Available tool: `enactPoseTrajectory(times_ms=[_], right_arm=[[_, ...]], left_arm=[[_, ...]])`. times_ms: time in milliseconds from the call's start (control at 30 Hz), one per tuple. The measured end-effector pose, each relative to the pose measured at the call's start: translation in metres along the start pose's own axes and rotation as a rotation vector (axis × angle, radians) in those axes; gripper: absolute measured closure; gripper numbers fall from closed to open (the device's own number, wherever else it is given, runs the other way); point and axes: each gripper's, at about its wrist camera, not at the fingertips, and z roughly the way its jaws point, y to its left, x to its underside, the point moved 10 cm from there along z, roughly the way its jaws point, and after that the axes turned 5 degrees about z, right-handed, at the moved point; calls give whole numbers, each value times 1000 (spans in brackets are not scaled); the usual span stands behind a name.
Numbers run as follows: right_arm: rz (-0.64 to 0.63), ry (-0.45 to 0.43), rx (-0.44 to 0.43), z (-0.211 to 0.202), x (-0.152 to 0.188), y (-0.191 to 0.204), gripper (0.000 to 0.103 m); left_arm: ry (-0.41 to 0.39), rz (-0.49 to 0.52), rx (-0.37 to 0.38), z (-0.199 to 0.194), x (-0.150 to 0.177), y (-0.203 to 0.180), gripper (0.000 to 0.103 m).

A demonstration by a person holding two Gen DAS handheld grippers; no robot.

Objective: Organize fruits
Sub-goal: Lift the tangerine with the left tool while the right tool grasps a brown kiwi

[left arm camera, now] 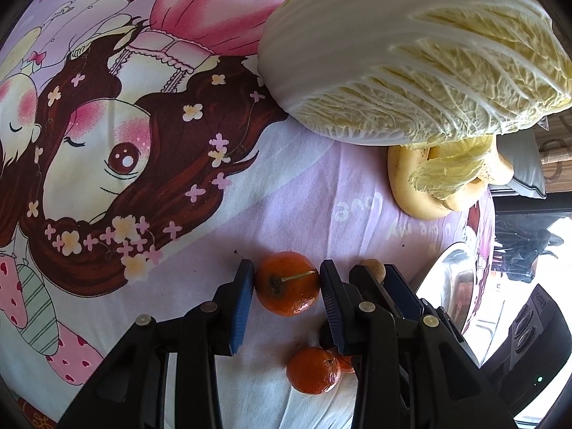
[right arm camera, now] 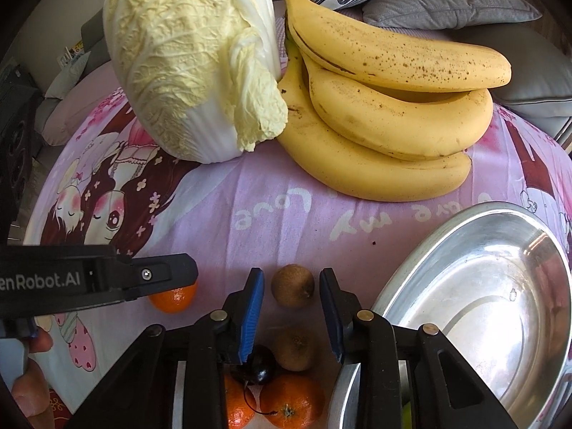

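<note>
In the left wrist view my left gripper (left arm camera: 287, 279) is open with a tangerine (left arm camera: 287, 283) between its blue pads, which sit close against the fruit's sides on the cloth. Another tangerine (left arm camera: 313, 370) lies nearer the camera. In the right wrist view my right gripper (right arm camera: 292, 282) is open around a brown kiwi (right arm camera: 292, 285), with gaps on both sides. A second kiwi (right arm camera: 295, 348), a dark cherry (right arm camera: 258, 364) and two tangerines (right arm camera: 291, 405) lie below it. The left gripper (right arm camera: 157, 275) shows there over a tangerine (right arm camera: 174, 298).
A napa cabbage (right arm camera: 193, 64) and a bunch of bananas (right arm camera: 389, 107) lie at the far side of the pink cartoon cloth (right arm camera: 250, 193). A shiny metal bowl (right arm camera: 493, 307) stands at the right. Grey cushions (right arm camera: 447, 3) lie behind the bananas.
</note>
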Motion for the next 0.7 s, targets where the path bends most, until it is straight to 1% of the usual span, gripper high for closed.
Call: enactPoseTrajectory(times_ms=[233,267,700], right_arm=[[-1,-10,21,-3,0,-5,74],[3,-9,18,-3,0,-6,76],[77,0,-44,-24,1,-19,76]], left_arm=[[3,10,-9,1,0,0,64],[4,13,-10,1,0,0,64],[4,47,-7,1,4,-13,64]])
